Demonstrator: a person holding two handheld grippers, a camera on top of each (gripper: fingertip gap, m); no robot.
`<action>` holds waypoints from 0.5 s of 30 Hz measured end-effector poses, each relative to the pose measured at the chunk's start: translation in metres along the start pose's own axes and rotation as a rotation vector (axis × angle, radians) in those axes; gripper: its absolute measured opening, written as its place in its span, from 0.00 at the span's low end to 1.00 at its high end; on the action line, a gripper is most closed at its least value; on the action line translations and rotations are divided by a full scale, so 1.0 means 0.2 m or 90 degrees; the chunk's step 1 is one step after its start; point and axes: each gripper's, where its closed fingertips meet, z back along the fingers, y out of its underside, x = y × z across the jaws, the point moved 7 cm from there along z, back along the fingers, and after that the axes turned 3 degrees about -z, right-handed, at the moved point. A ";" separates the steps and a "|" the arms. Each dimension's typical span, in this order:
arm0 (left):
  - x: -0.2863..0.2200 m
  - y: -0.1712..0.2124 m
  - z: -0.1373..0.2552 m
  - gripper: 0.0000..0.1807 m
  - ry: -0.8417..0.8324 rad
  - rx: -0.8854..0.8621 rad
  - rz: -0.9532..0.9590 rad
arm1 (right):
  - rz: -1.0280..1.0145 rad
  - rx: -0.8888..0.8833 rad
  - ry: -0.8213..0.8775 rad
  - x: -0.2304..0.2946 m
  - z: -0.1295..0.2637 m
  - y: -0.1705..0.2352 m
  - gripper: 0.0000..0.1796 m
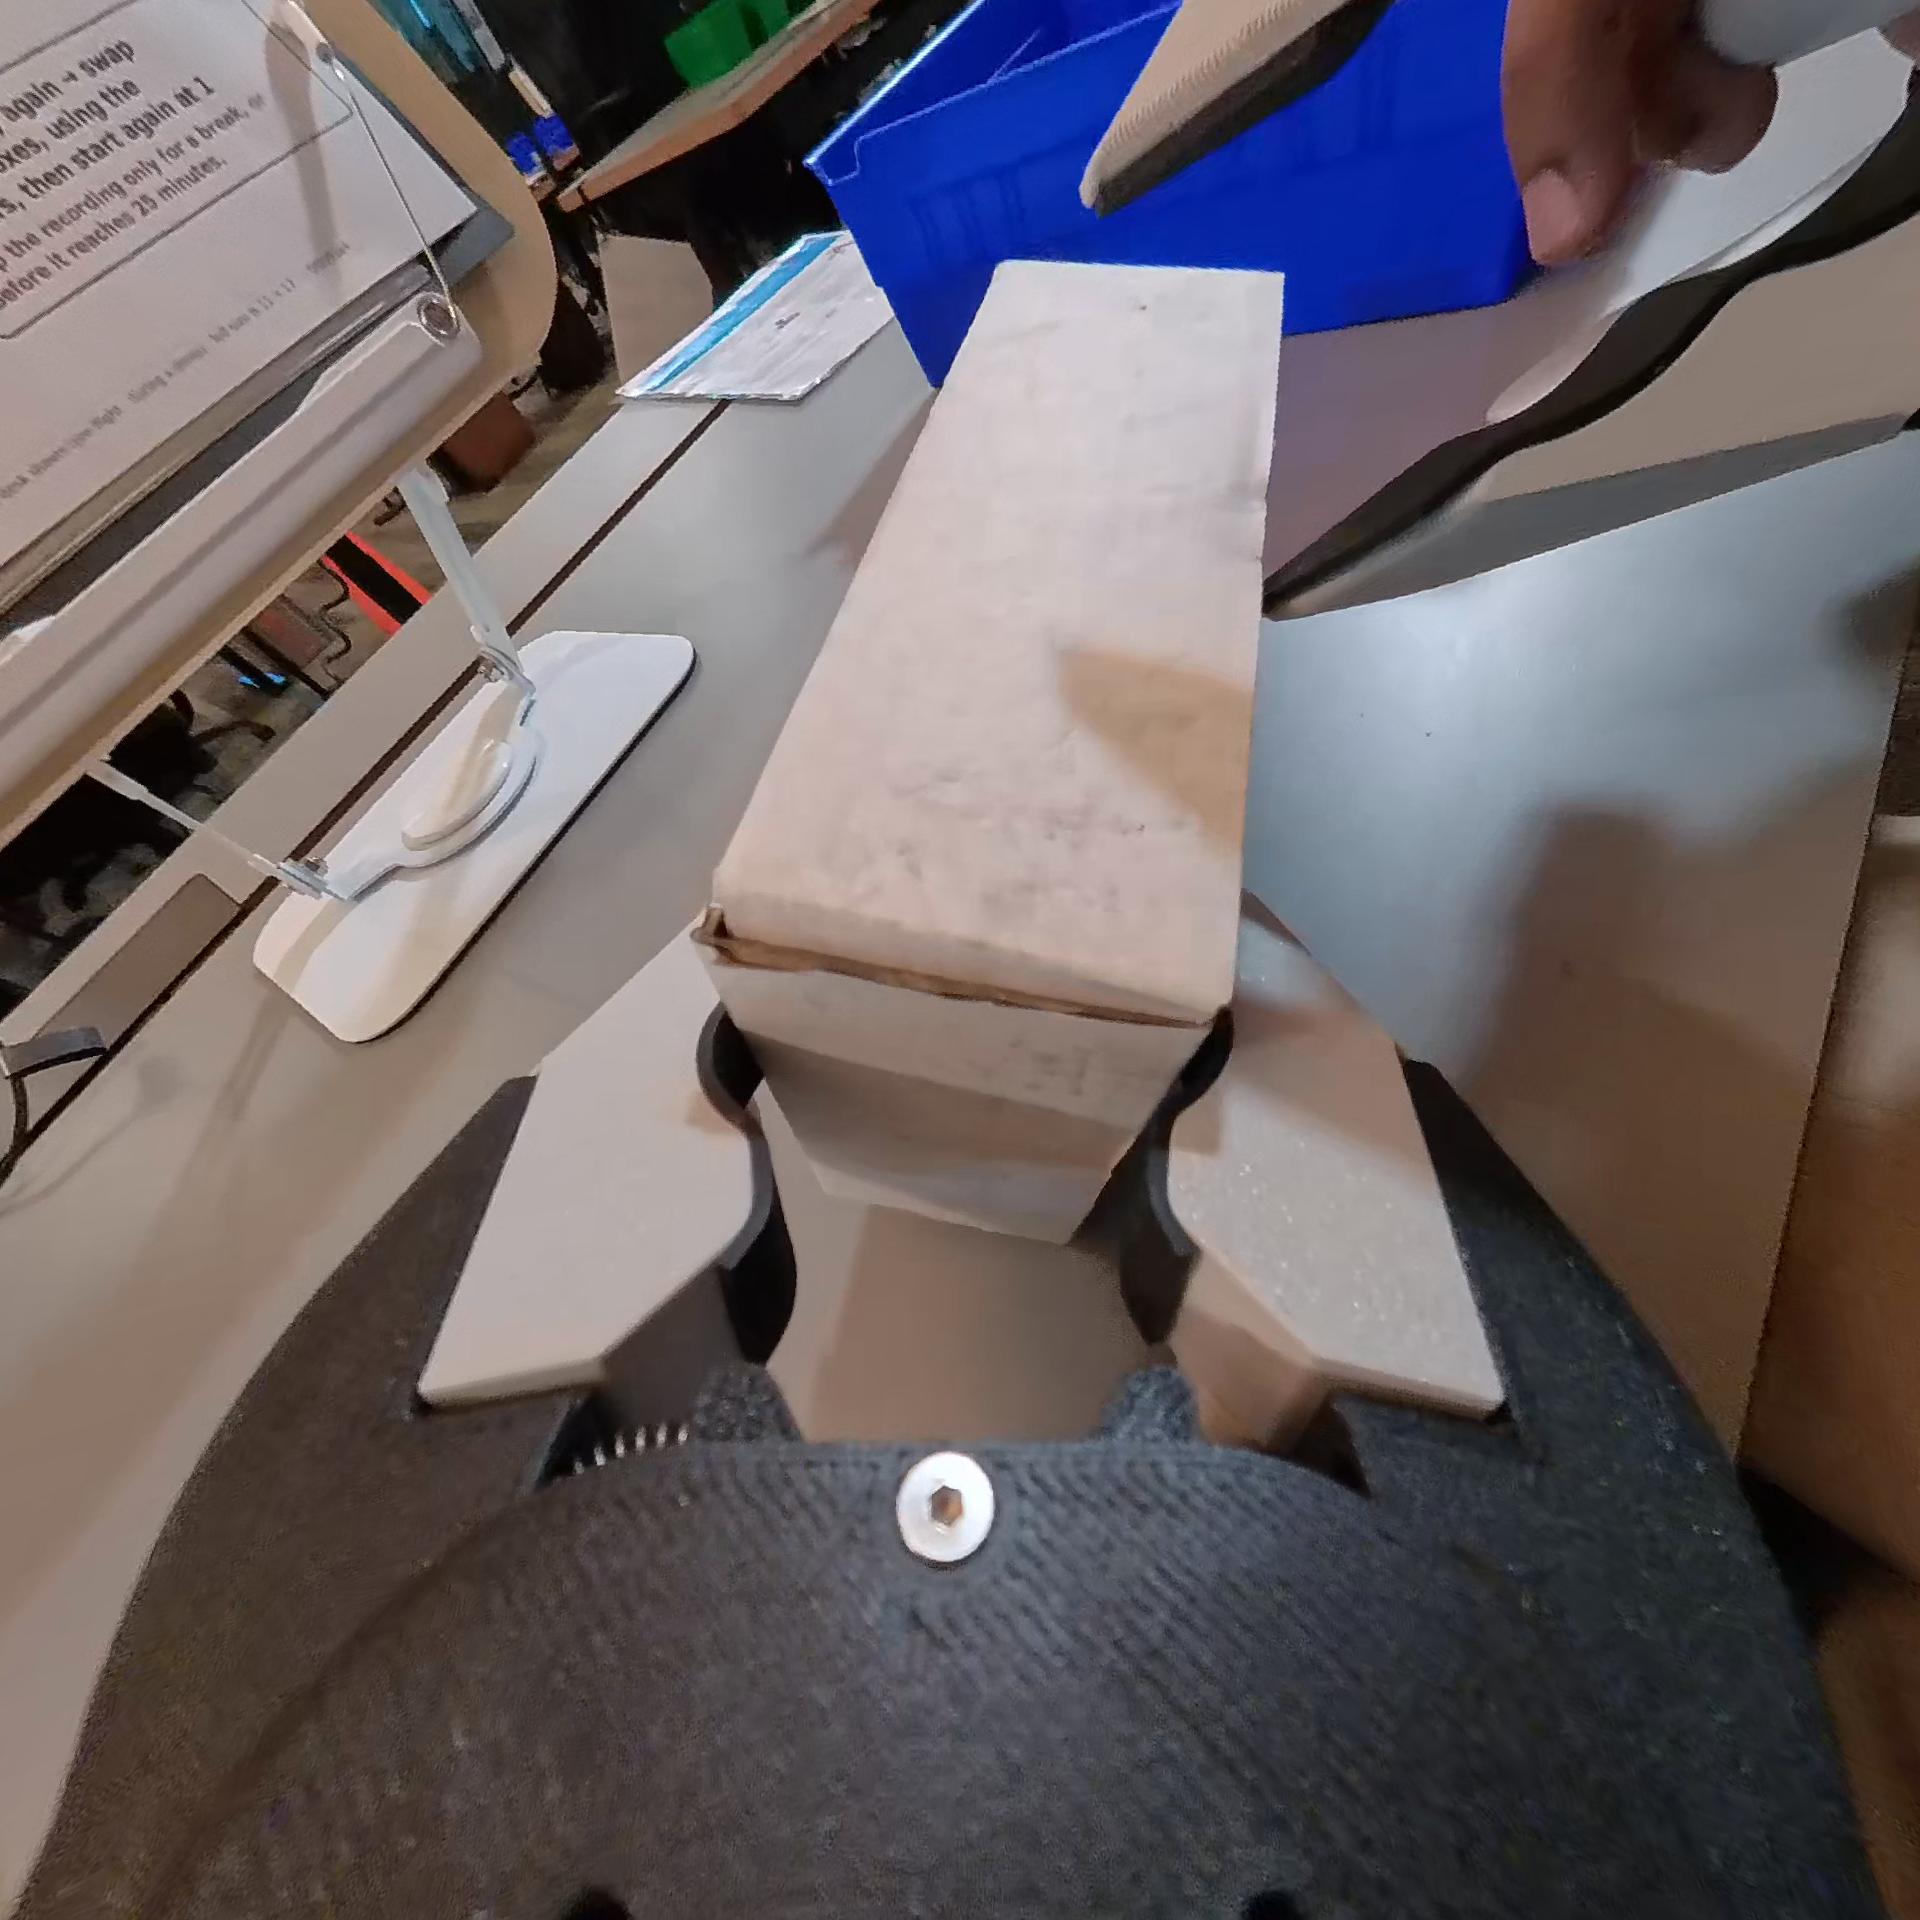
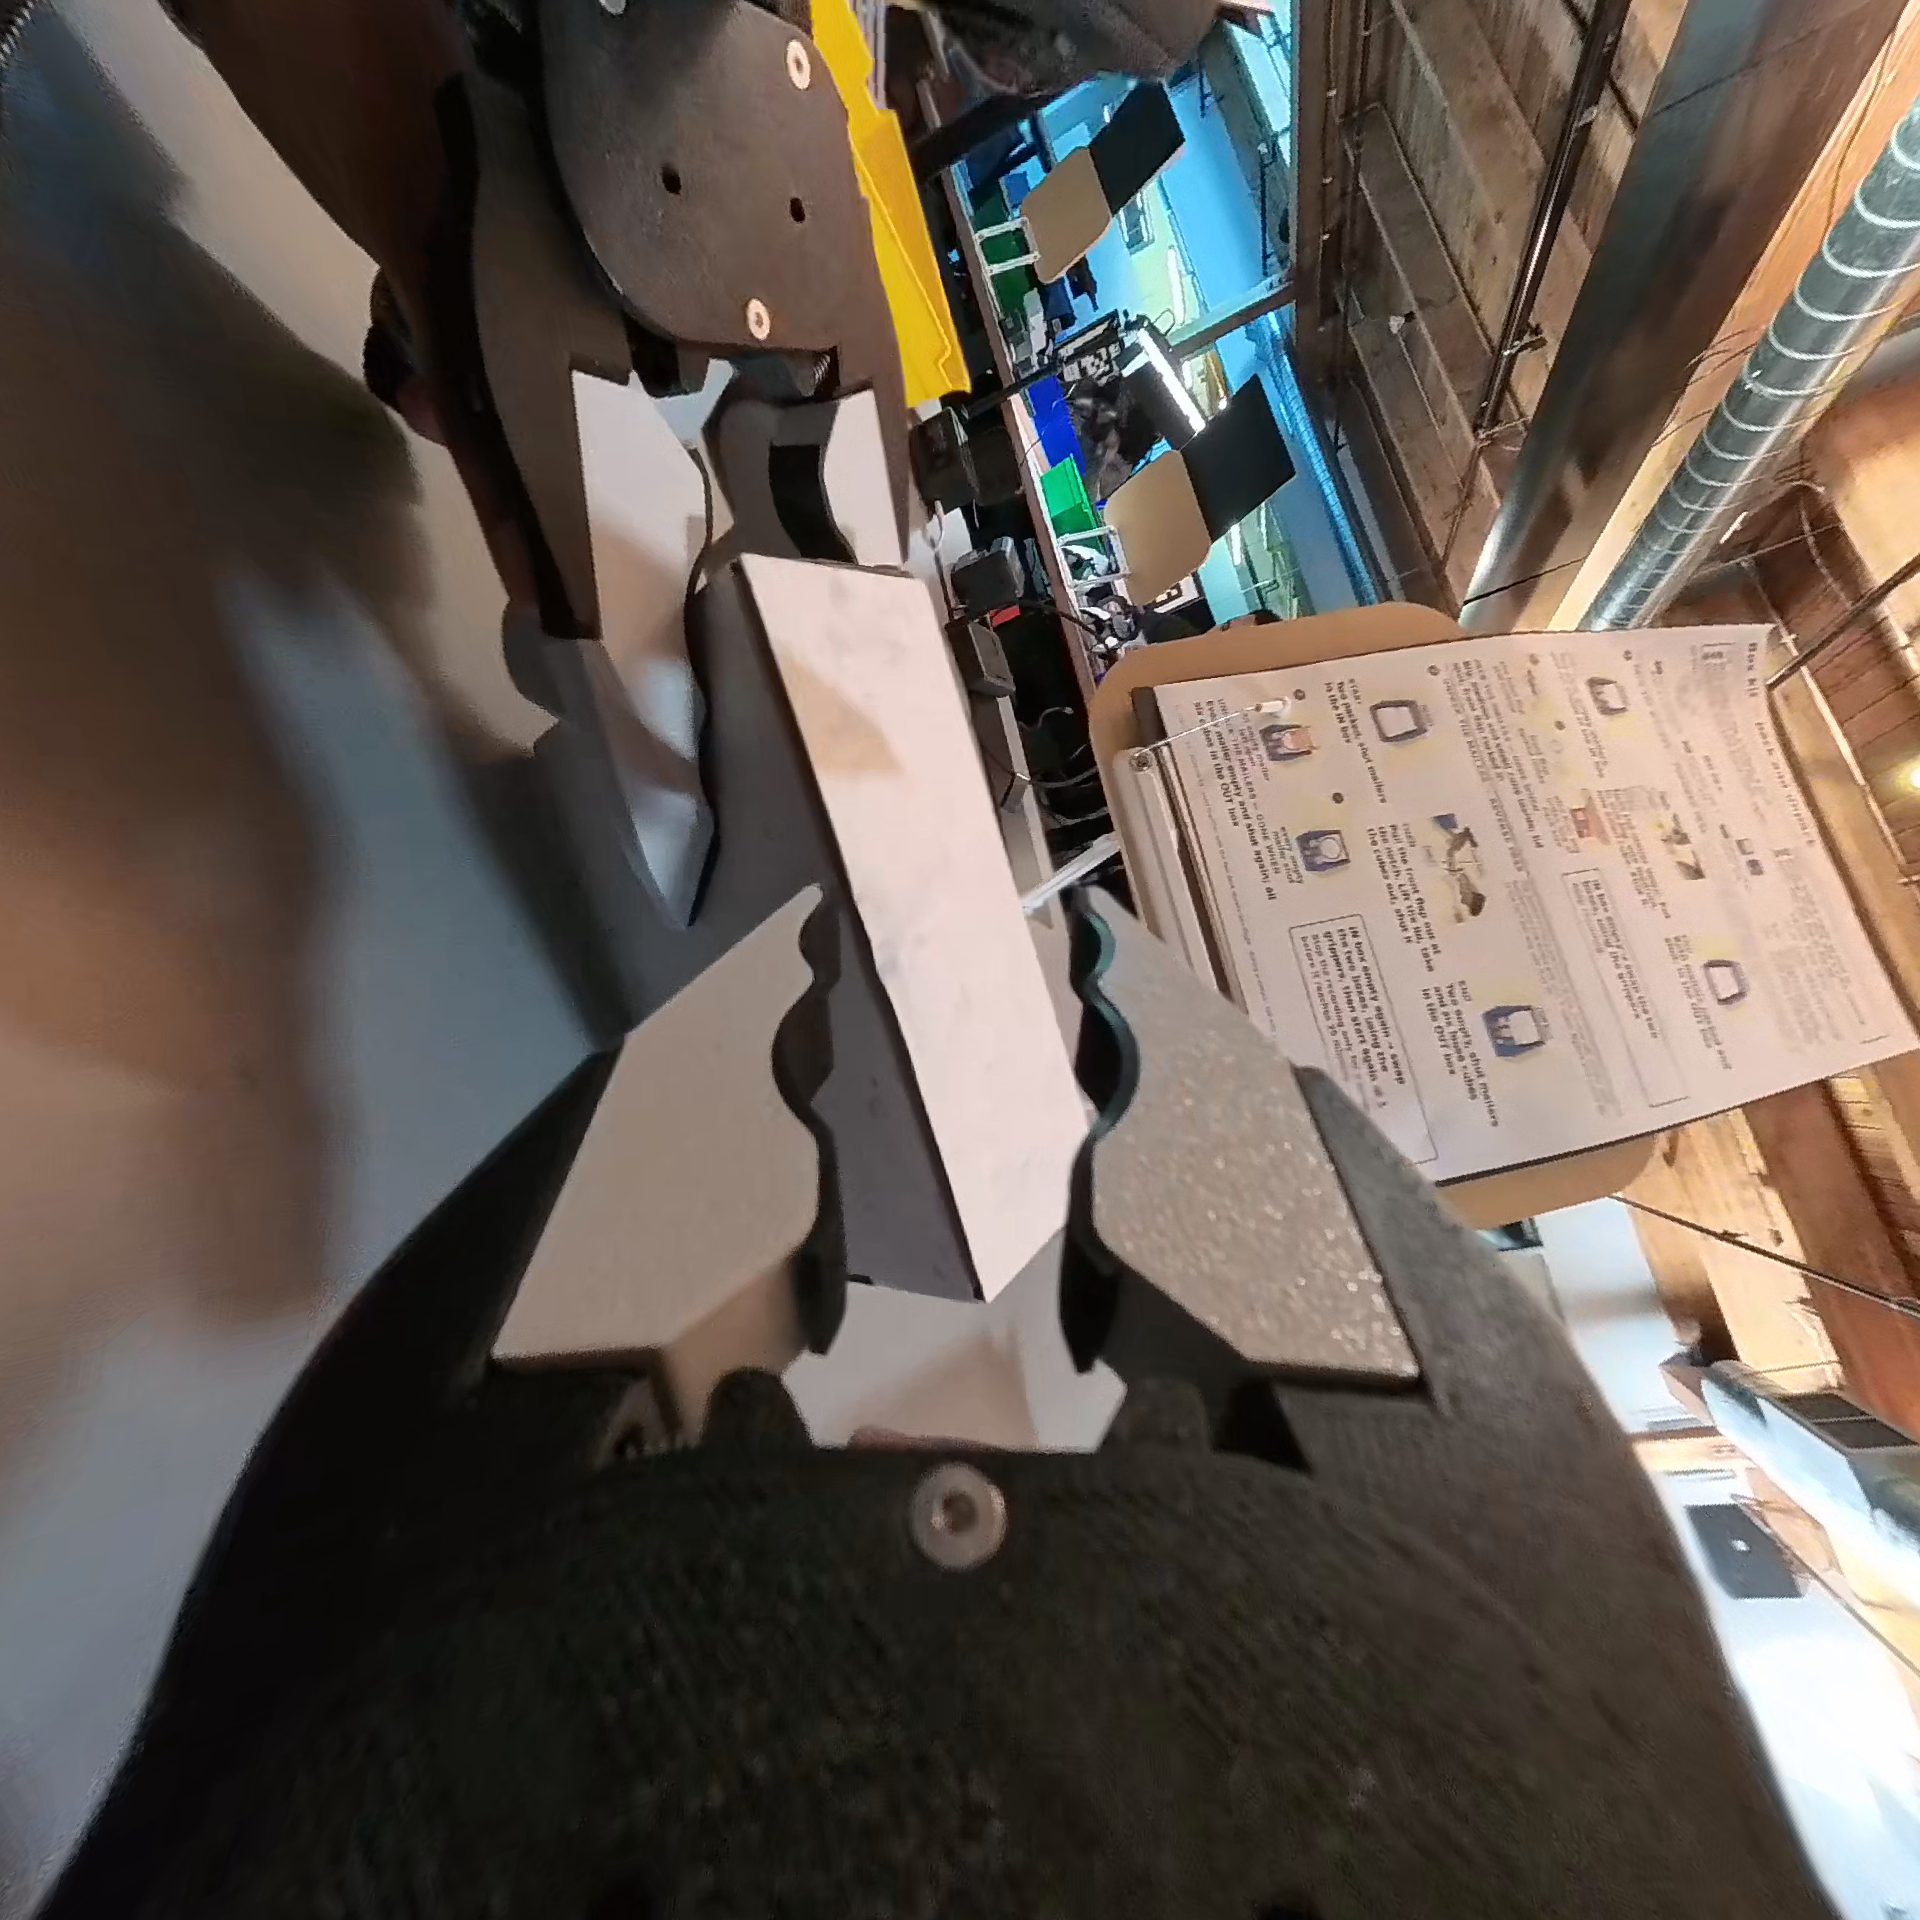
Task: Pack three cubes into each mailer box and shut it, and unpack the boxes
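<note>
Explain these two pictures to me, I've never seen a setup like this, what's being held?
No robot: a person holds black tongs in each hand, each with a camera looking along its fingers. One picture is from the left tongs, shut on one end of a closed white mailer box. The other, turned sideways, is from the right tongs, straddling the other end; whether they squeeze is unclear. On the grey table: a blue bin and a propped instruction sheet.

Grey tabletop (image 1: 1558,779), 1 dark seam across it. Brick wall (image 2: 1382,270) with ribbed metal duct (image 2: 1766,343) running along it. Far benches (image 2: 1039,436) in blue-tinted light. Warm wood tones near the wall.
</note>
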 end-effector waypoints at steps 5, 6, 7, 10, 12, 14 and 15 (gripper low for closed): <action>0.00 -0.01 0.00 0.43 -0.001 0.004 0.007 | 0.037 -0.004 0.024 -0.01 0.01 -0.02 0.24; 0.00 0.00 0.00 0.43 -0.003 0.014 0.003 | 0.045 -0.004 0.028 -0.01 0.01 -0.02 0.23; -0.01 0.01 -0.01 0.43 0.000 0.023 -0.002 | 0.054 0.003 0.028 0.00 0.01 -0.02 0.24; 0.00 0.01 -0.01 0.43 -0.005 0.026 0.005 | 0.076 0.013 0.031 0.01 0.00 -0.01 0.24; 0.00 0.01 -0.01 0.43 -0.015 0.029 -0.002 | 0.100 0.016 0.028 0.02 0.00 -0.01 0.20; 0.00 0.01 -0.01 0.43 -0.014 0.029 -0.002 | 0.125 0.017 0.030 0.04 0.00 -0.01 0.17; 0.00 0.01 -0.01 0.43 -0.012 0.030 0.003 | 0.135 0.018 0.033 0.04 -0.01 -0.01 0.16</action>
